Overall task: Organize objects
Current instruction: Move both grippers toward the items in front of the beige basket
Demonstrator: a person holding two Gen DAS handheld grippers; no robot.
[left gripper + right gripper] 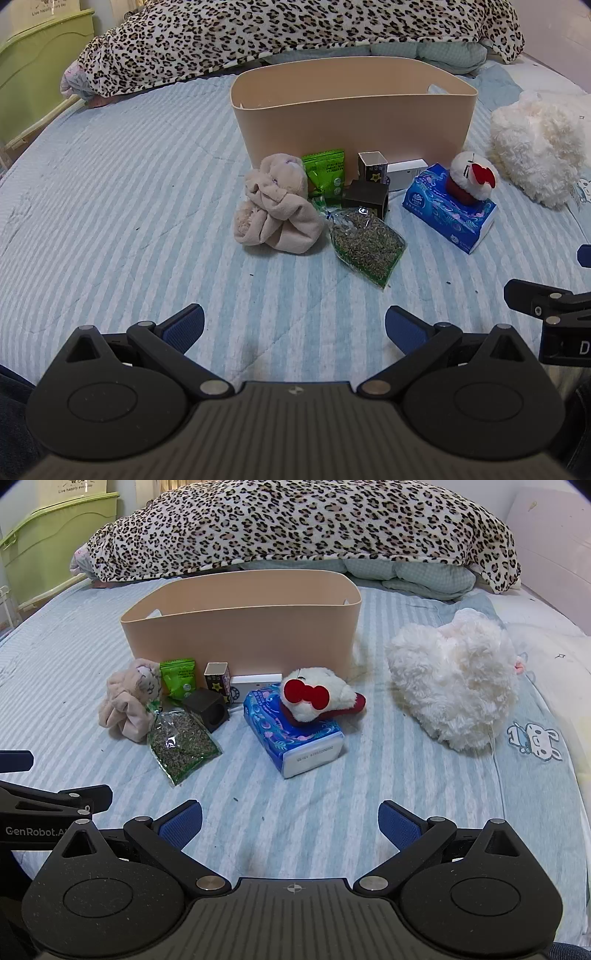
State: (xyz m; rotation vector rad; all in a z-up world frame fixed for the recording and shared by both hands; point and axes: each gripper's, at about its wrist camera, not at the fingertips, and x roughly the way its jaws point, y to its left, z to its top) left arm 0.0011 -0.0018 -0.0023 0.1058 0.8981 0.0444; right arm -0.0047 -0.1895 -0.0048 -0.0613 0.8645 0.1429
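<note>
Nothing is picked up yet, so this looks like the very start: both grippers hang low over the striped bed (110, 206), side by side, and the sorting into the tan bin (354, 122) is not begun. The left gripper (294, 326) has its jaws spread wide and holds nothing; the right gripper (290, 821) is likewise spread wide and empty.

Straight ahead of the left gripper, near the bin's front wall, lies a cluster: a beige soft toy (277, 206), crumpled and floppy, a clear bag of dried herbs (365, 242) just beside it, a green snack packet (327, 171), a small black box (365, 197), a taller open box (373, 166) and a white box (406, 173) against the bin. Ahead of the right gripper sits a blue tissue pack (295, 734) with a small white plush with a red bow (317, 698) resting on top. Further to its right lies a big fluffy white plush (454, 686).

The next move likely calls for reaching forward to the nearest piece, the herb bag or the tissue pack, closing on it and lifting it over the bin's rim.
</note>
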